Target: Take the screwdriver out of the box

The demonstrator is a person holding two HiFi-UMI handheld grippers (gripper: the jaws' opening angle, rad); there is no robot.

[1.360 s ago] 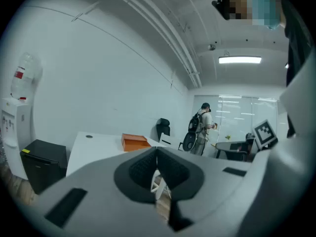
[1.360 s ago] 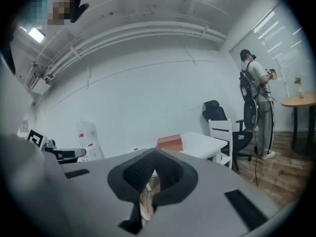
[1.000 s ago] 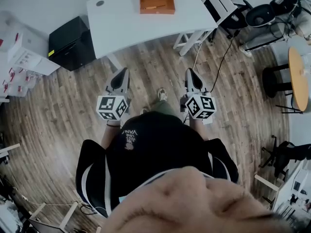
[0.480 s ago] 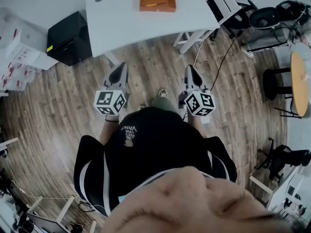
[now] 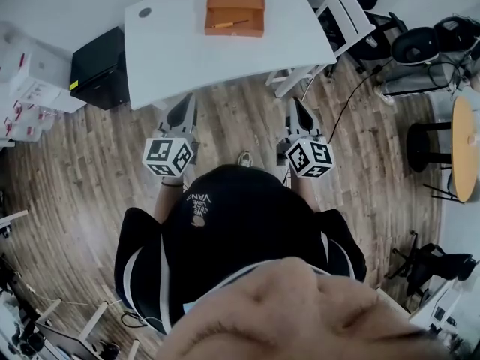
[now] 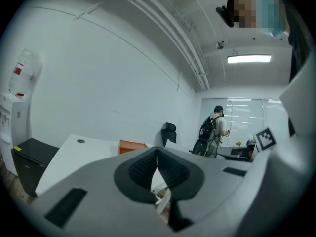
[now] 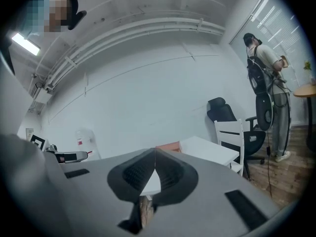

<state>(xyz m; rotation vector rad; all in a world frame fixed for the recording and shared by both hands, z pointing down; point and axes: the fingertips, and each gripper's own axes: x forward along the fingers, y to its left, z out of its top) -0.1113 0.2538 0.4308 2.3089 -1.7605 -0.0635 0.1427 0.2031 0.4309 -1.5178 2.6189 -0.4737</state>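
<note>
An open orange box [image 5: 235,10] stands on the white table [image 5: 172,43] far ahead of me, and a yellow-handled screwdriver [image 5: 229,25] lies in its front compartment. My left gripper [image 5: 187,101] and right gripper [image 5: 294,105] are held side by side over the wooden floor, just short of the table's near edge, pointing at it. Both are shut with nothing between the jaws. In the left gripper view the box [image 6: 132,145] shows just over the shut left gripper [image 6: 157,150]. The right gripper view has the box [image 7: 168,146] behind the shut right gripper [image 7: 154,153].
A black cabinet [image 5: 97,66] stands left of the table, with white cartons [image 5: 30,73] beyond it. A white chair [image 5: 341,17] and dark office chairs [image 5: 420,43] are to the right, a cable [image 5: 337,103] on the floor, a round wooden table [image 5: 465,145] far right. A person with a backpack [image 6: 215,127] stands in the background.
Both grippers have moved forward together toward the table. The table and orange box now sit lower and nearer in the head view. Both jaws stay shut.
</note>
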